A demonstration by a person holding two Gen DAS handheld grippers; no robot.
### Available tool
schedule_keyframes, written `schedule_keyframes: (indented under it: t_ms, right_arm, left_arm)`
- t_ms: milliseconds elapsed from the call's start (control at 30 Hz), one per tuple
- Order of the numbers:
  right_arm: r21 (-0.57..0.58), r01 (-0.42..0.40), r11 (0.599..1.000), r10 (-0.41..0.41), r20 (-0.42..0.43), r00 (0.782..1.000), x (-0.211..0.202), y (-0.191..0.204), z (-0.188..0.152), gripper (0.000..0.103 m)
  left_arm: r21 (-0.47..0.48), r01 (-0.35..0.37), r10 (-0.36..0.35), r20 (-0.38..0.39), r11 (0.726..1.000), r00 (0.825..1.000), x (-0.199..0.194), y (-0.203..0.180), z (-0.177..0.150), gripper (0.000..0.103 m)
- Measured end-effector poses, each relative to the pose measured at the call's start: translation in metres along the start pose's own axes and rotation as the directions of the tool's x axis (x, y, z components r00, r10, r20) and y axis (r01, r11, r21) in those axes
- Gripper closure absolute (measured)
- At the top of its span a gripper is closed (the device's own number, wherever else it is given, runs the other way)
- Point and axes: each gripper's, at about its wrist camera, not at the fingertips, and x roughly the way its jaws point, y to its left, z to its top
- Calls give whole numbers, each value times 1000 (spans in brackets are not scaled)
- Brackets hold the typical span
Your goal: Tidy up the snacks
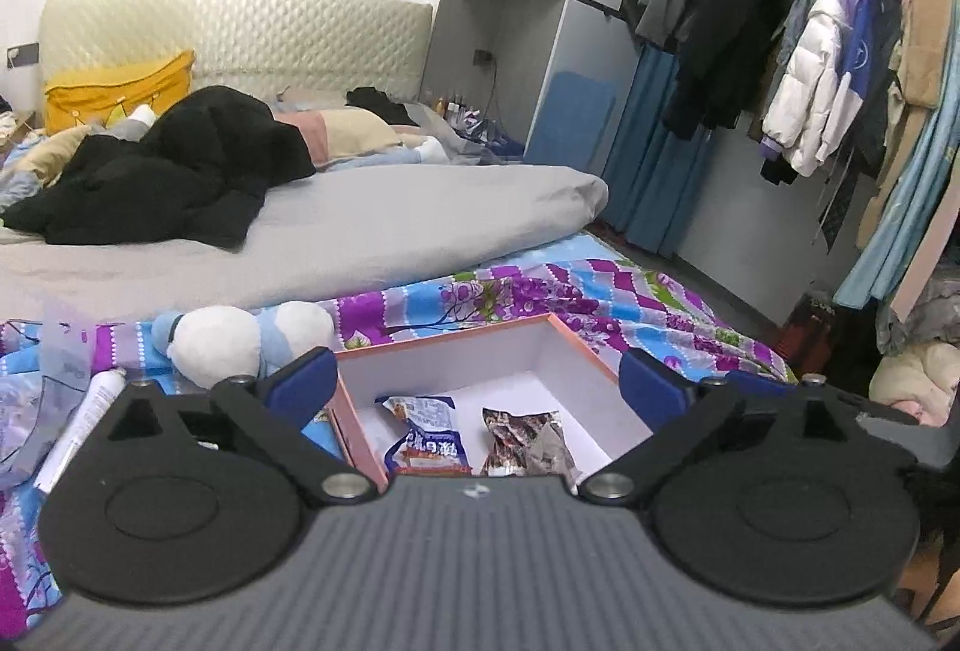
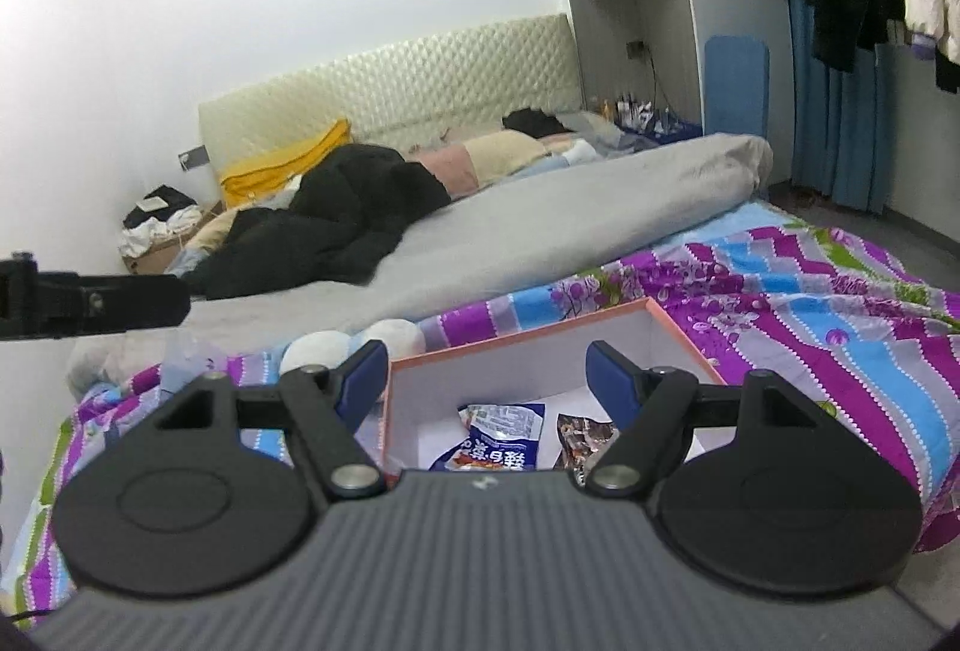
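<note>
An open box with an orange rim (image 1: pixel 567 336) and white inside lies on a patterned quilt. It holds a blue-and-white snack packet (image 1: pixel 423 432) and a brown snack packet (image 1: pixel 525 441). My left gripper (image 1: pixel 477 381) is open and empty, above the box's near side. In the right wrist view the same box (image 2: pixel 666 318) holds the blue packet (image 2: pixel 501 435) and the brown packet (image 2: pixel 579 438). My right gripper (image 2: pixel 486 375) is open and empty, above the box. The left gripper's body (image 2: pixel 90 297) shows at the left edge.
A white and blue plush toy (image 1: pixel 240 342) lies left of the box, with a white tube (image 1: pixel 81 423) beside it. A grey duvet (image 1: pixel 360 231) and black clothes (image 1: pixel 180 177) lie behind. Hanging clothes (image 1: pixel 840 69) fill the right.
</note>
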Motion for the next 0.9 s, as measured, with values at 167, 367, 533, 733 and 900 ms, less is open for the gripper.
schedule_keyframes:
  t_ms: [167,367,533,733,900]
  right_arm:
    - [-11,10,1000,-9,21,1000,-27,10,-10,28]
    - [0,19,1000,-19,21,1000,-53,15,-32,28]
    - [-5,34,999,-34,11,999,-64,17,-49,28]
    - [-7,51,999,-51,5,999,-69,19,-67,28]
    - [15,56,998,-56,-9,998,-67,15,-81,28]
  left_arm:
    - [11,-10,9,13,1000,1000,-34,-6,-20,0]
    - [16,-36,36,15,999,999,-57,-8,-43,0]
    - [25,-56,56,5,998,998,-67,-9,-62,0]
    - [18,-62,63,-17,998,998,-68,-5,-81,0]
    - [23,-71,71,-28,997,997,-61,-4,-94,0]
